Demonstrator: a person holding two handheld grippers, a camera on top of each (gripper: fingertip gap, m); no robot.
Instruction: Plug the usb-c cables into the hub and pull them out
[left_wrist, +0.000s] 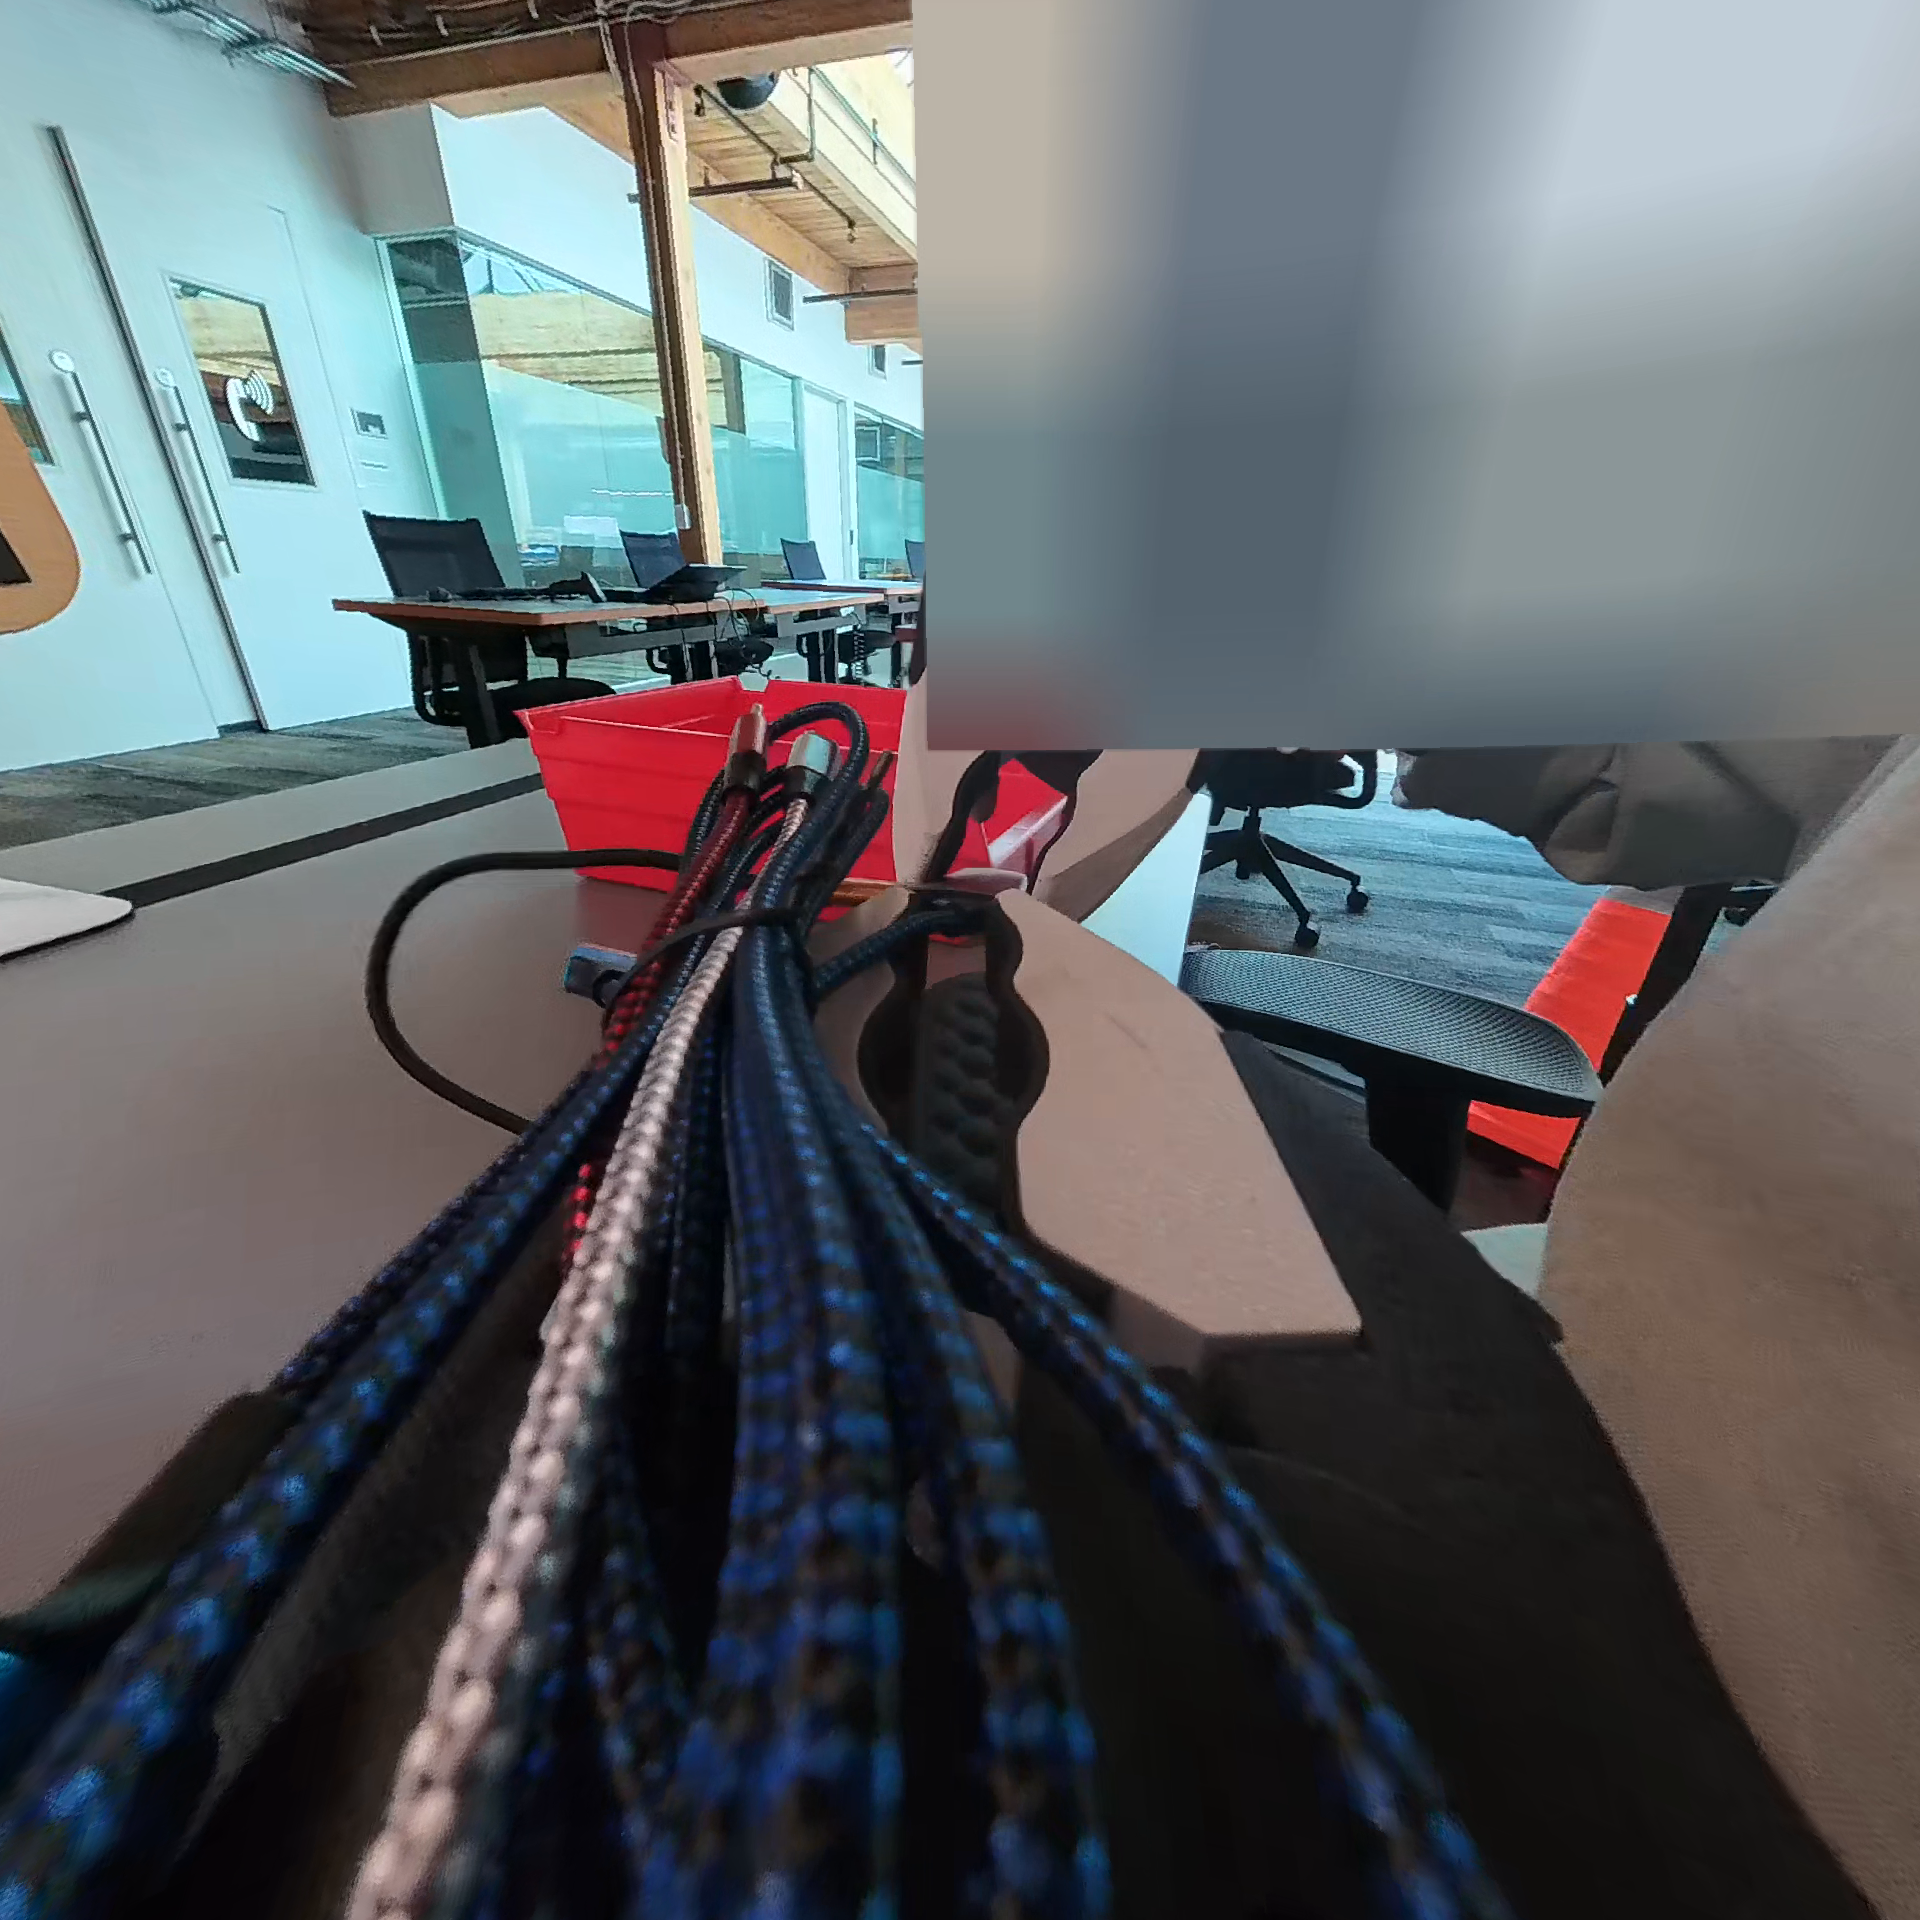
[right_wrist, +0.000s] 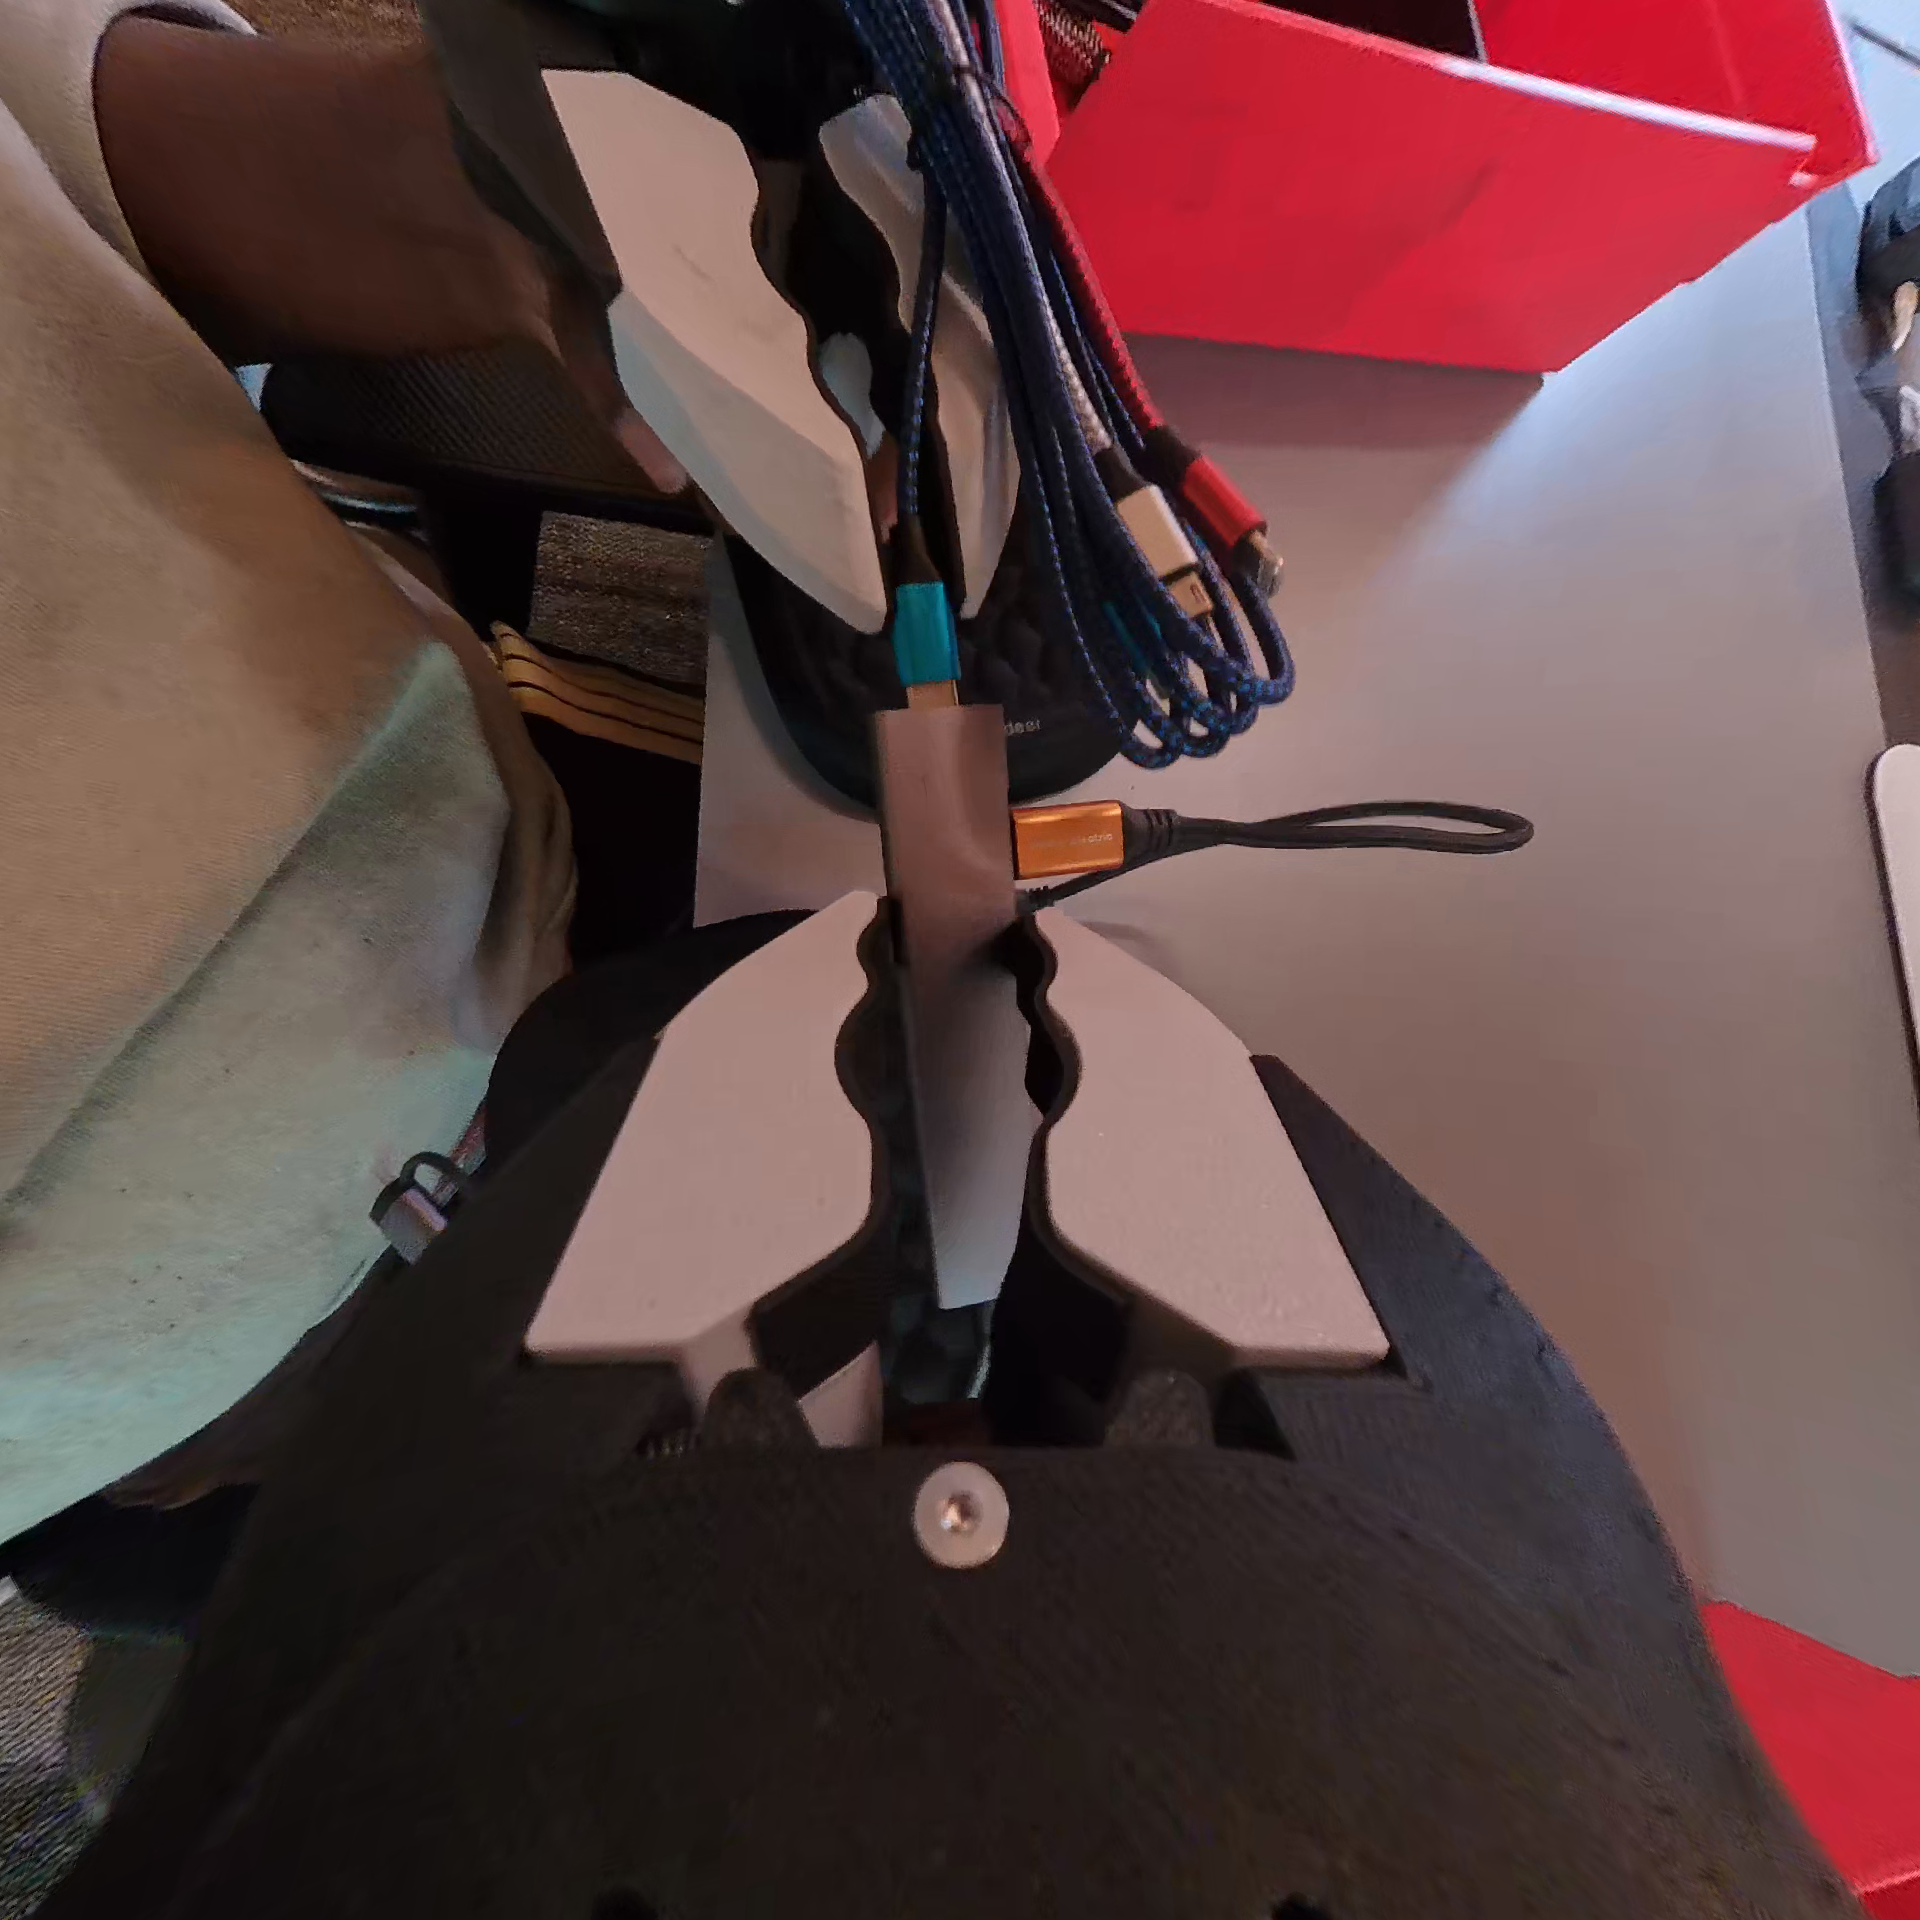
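In the right wrist view, the right tool (right_wrist: 951, 935) is closed on the grey hub (right_wrist: 940, 821), its two pale fingers (right_wrist: 1164, 1153) pressing either side of the slim body, which stands up from the jaws above the grey tabletop (right_wrist: 1558, 1039). An orange plug (right_wrist: 1068, 838) with a thin black looped lead sits in the hub's side. At the hub's far end a teal usb-c plug (right_wrist: 925, 644) is seated in a port, or nearly so; the joint is too small to judge. The left tool (right_wrist: 914, 520) grips the blue braided cable just behind that plug. A bundle of braided cables (right_wrist: 1091, 416), blue, silver and red, hangs over the left tool with loose plugs dangling beside the hub. Beyond stands a red bin (right_wrist: 1403, 208).

The left wrist view shows the same bundle (left_wrist: 748, 1351) draped across the lens, one finger (left_wrist: 1164, 1122) visible, the red bin (left_wrist: 644, 790) behind.
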